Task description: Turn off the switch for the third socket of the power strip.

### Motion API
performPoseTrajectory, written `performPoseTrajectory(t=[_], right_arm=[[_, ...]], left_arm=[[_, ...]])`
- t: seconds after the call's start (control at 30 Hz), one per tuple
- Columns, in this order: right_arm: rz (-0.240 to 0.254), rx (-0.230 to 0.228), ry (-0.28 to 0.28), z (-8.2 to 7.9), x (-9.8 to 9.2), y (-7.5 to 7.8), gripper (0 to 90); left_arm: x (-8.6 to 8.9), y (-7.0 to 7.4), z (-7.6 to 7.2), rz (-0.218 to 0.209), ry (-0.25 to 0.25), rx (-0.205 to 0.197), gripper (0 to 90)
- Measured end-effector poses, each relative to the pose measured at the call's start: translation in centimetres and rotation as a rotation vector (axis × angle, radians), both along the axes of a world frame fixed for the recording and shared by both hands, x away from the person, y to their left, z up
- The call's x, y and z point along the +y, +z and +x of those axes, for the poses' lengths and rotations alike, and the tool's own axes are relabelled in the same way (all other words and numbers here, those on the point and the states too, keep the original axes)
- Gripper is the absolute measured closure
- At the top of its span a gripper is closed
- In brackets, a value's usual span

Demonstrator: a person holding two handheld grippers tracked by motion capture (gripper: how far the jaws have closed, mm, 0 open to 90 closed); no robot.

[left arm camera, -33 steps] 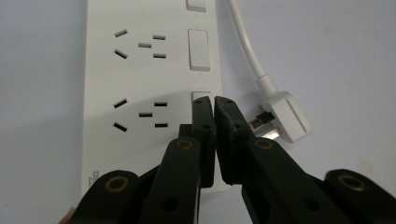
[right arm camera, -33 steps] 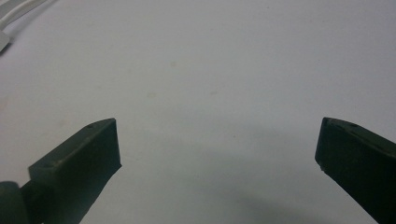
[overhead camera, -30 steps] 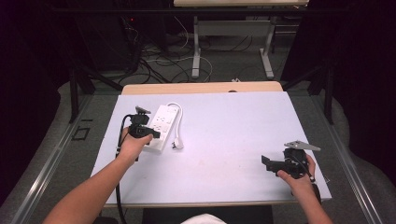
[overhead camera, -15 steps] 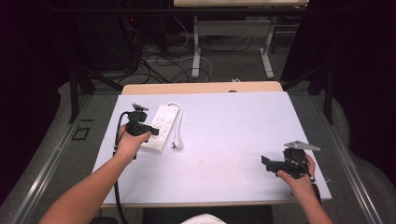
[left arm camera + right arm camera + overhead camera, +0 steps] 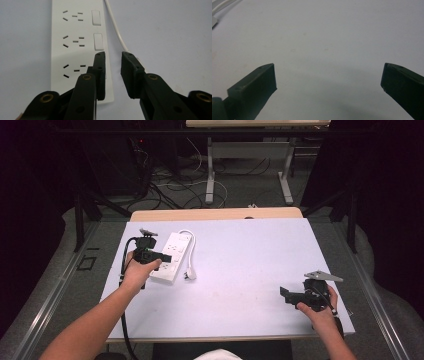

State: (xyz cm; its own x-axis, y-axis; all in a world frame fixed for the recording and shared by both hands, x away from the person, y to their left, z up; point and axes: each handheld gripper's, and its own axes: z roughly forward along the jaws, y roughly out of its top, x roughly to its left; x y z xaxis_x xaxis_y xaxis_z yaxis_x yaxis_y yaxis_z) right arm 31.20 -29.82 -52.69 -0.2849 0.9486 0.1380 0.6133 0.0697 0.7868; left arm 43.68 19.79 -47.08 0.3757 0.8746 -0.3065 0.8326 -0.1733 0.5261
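The left gripper [image 5: 113,65] is over the near end of the white power strip [image 5: 80,47], its jaws a narrow gap apart and just been opening, with nothing pinched between them: one jaw lies over the strip's edge beside the nearest switch, the other hangs over bare desk [image 5: 175,30] next to the white cord [image 5: 116,30]. From above, the left gripper [image 5: 150,255] sits right at the strip [image 5: 172,257], which lies toward the far left of the desk [image 5: 240,270], its cord looping round to the plug [image 5: 190,275] just beside it. Over on the other side the right gripper [image 5: 295,295] waits well apart, and its own view has the jaws spread wide over empty surface, the right gripper [image 5: 328,77] holding nothing. Now the risk, as I read it: the left jaws straddle the strip's edge rather than its body, so closing here could nip only the rim and let the strip skid or pivot away. A push down might also rock a switch [image 5: 98,41] by accident. And that cord lies close to the outer jaw, so a sideways move could snag it and drag the plug along.
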Motion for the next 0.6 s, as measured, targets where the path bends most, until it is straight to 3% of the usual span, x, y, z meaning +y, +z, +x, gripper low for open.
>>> performPoseTrajectory(t=[0.23,0.47,0.6], right_arm=[[0.000,0.000,0.001,-0.01,0.02,0.00,0.0],[0.000,0.001,0.001,-0.03,0.05,-0.02,0.0],[0.000,0.001,0.001,-0.02,0.02,0.00,0.0]], left_arm=[[-0.02,0.16,-0.16,-0.004,-0.011,-0.007,61.1],[0.17,0.20,-0.18,-0.010,0.019,-0.029,46.1],[0.29,0.29,-0.23,-0.004,0.033,-0.062,38.8]])
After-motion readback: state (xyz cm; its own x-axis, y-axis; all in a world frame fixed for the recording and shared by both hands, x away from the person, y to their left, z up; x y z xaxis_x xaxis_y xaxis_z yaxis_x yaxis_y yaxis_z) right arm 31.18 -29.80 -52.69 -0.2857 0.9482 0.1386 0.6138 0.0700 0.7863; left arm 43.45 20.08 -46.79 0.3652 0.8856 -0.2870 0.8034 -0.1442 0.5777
